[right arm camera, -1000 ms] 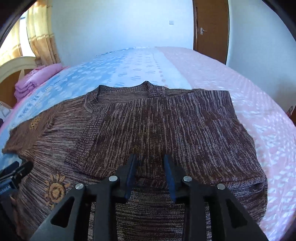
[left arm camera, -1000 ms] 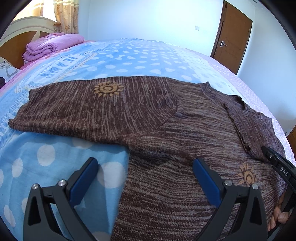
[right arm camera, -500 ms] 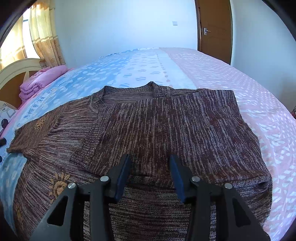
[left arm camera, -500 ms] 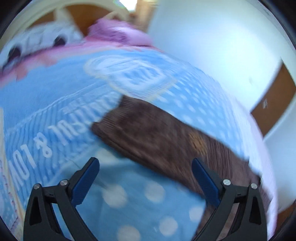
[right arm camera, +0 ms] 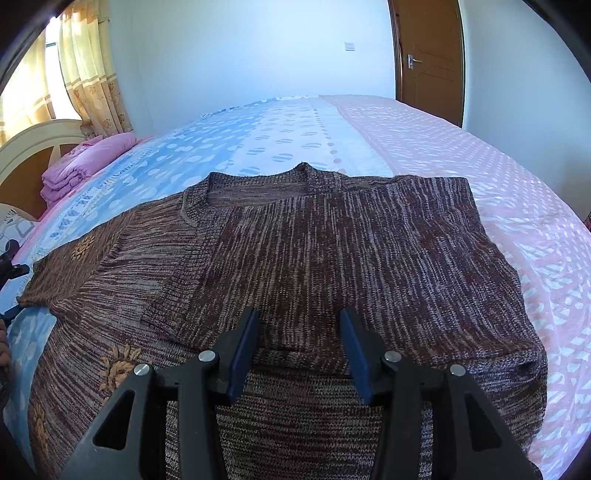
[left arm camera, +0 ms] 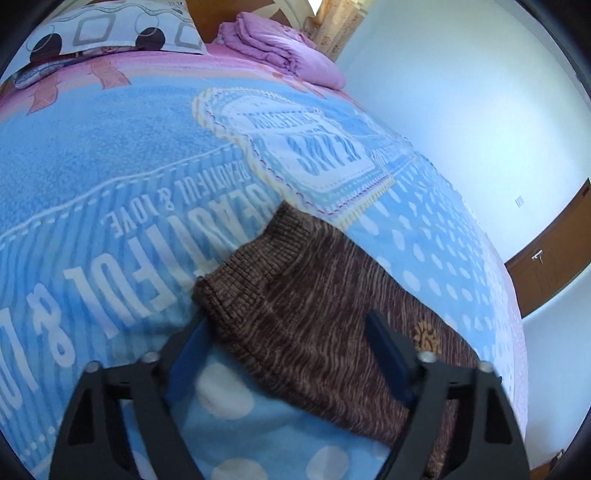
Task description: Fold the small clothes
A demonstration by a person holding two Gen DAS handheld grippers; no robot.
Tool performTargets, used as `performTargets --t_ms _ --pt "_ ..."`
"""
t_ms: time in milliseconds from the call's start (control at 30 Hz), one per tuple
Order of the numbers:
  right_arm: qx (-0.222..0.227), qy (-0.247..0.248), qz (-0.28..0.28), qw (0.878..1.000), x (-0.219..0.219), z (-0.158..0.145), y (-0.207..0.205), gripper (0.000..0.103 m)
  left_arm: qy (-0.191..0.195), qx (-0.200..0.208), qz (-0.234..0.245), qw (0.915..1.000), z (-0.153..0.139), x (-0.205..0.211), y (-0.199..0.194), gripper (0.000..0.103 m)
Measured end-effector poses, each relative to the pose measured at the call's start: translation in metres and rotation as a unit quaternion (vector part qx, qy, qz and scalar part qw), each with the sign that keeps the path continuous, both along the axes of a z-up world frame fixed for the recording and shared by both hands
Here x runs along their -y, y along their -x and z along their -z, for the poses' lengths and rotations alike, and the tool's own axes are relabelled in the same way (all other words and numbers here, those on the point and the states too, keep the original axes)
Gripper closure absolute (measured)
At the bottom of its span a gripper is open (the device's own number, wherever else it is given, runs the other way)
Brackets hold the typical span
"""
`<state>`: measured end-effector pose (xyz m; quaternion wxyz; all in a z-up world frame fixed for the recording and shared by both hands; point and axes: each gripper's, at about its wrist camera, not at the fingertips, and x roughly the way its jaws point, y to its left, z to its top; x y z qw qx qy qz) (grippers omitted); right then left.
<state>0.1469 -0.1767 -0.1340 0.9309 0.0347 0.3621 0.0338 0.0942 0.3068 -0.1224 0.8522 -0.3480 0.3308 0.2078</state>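
A brown knit sweater point(right arm camera: 332, 258) lies flat on the bed, its right sleeve folded across the chest. Its left sleeve point(left arm camera: 317, 306) stretches out to the side, ribbed cuff point(left arm camera: 255, 273) toward the headboard. My left gripper point(left arm camera: 291, 339) is open, low over the sleeve just behind the cuff, one finger on each side of it. My right gripper point(right arm camera: 299, 343) is open and empty, over the sweater's lower middle near the edge of the folded sleeve. The left gripper's tip shows at the left edge of the right wrist view point(right arm camera: 11, 271).
The bed cover point(left arm camera: 110, 155) is blue with white dots and lettering, pink point(right arm camera: 498, 166) on the right side. A folded purple blanket point(left arm camera: 284, 48) and a patterned pillow point(left arm camera: 103, 29) lie by the headboard. A brown door point(right arm camera: 428, 51) stands behind the bed.
My left gripper has swung from the sweater's body out to the left sleeve and come down around it near the cuff. My right gripper has opened wider and lifted back slightly.
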Motion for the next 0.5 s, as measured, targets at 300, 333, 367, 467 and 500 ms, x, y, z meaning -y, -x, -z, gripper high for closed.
performTargets --t_ms 300,333,367,467,500 --pt "0.000 -0.002 0.000 1.000 0.001 0.000 0.000 0.055 0.003 0.007 0.028 0.9996 0.003 0.002 -0.012 0.093" --pt "0.000 -0.002 0.000 1.000 0.001 0.000 0.000 0.055 -0.009 0.007 0.034 0.9994 -0.001 0.006 -0.014 0.093" --pt "0.000 -0.002 0.000 1.000 0.001 0.000 0.000 0.055 -0.020 0.009 0.039 0.9990 -0.005 0.011 -0.015 0.093" --pt "0.000 -0.003 -0.001 1.000 0.001 0.001 0.000 0.055 -0.069 0.015 0.064 0.9955 -0.021 0.033 -0.025 0.093" --pt "0.000 -0.003 -0.001 1.000 0.001 0.001 0.000 0.055 -0.081 0.018 0.072 0.9939 -0.026 0.040 -0.029 0.093"
